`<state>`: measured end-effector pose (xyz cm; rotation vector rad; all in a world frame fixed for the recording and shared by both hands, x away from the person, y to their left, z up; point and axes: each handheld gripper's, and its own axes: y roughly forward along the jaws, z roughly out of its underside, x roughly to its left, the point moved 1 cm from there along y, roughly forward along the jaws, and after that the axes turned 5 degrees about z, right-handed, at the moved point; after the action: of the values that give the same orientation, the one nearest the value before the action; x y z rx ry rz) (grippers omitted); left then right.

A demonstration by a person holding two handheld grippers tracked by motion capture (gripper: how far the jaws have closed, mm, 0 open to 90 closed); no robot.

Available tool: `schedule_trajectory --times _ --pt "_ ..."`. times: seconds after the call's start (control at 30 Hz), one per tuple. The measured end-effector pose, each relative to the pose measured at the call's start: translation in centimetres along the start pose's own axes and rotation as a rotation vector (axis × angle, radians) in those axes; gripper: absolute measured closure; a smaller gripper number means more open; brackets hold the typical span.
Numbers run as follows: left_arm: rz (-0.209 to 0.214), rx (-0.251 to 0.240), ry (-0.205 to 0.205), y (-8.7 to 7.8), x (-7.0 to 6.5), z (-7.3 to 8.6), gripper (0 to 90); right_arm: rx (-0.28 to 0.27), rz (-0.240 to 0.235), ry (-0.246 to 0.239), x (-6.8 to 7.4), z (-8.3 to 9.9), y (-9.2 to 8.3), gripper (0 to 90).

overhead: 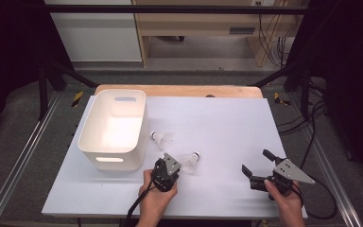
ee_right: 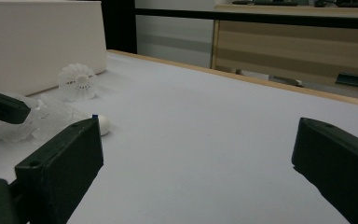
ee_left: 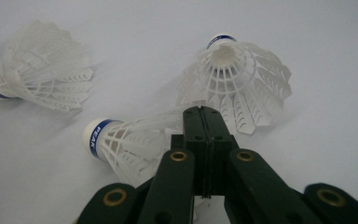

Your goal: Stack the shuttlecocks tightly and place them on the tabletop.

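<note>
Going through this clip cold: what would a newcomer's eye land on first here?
Probably the left tool, its jaws shut on the skirt of a white shuttlecock near the front middle of the table. Two more shuttlecocks lie close by: one on its side, another farther off. Next would be the big white bin standing at the table's left, and the right tool resting open at the front right.
</note>
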<state>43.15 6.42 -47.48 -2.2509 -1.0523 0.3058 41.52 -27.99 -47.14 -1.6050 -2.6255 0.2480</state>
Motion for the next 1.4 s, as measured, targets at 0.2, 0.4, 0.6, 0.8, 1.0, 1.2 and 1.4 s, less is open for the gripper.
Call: schedule_trajectory --times 0.2,0.4,0.6,0.8,1.0,1.2,1.4 --pt "0.006 -0.003 -0.007 0.3 0.0 -0.1 90.0 0.004 -0.004 0.0 0.0 0.0 0.0 2.4" --pt "0.019 -0.01 -0.012 0.5 -0.2 -0.4 90.0 0.005 -0.005 0.005 0.1 0.0 0.0 2.4" --pt "0.038 -0.02 0.001 -0.2 -0.6 -0.6 90.0 0.005 -0.006 0.003 0.0 0.0 0.0 2.4" --pt "0.044 -0.084 0.021 -2.5 -0.2 -1.4 88.9 0.005 -0.007 0.002 0.1 0.0 0.0 2.4" --pt "0.037 -0.186 0.063 -3.9 1.4 -2.1 64.4 0.011 -0.007 -0.004 0.1 0.0 0.1 2.4" --pt "0.077 -0.18 0.102 -2.9 2.4 -0.9 36.8 0.009 -0.01 -0.008 0.2 0.1 0.2 2.4" --pt "0.093 -0.153 0.152 -1.7 2.2 0.2 32.4 0.016 -0.011 -0.003 0.3 0.1 0.1 2.4"
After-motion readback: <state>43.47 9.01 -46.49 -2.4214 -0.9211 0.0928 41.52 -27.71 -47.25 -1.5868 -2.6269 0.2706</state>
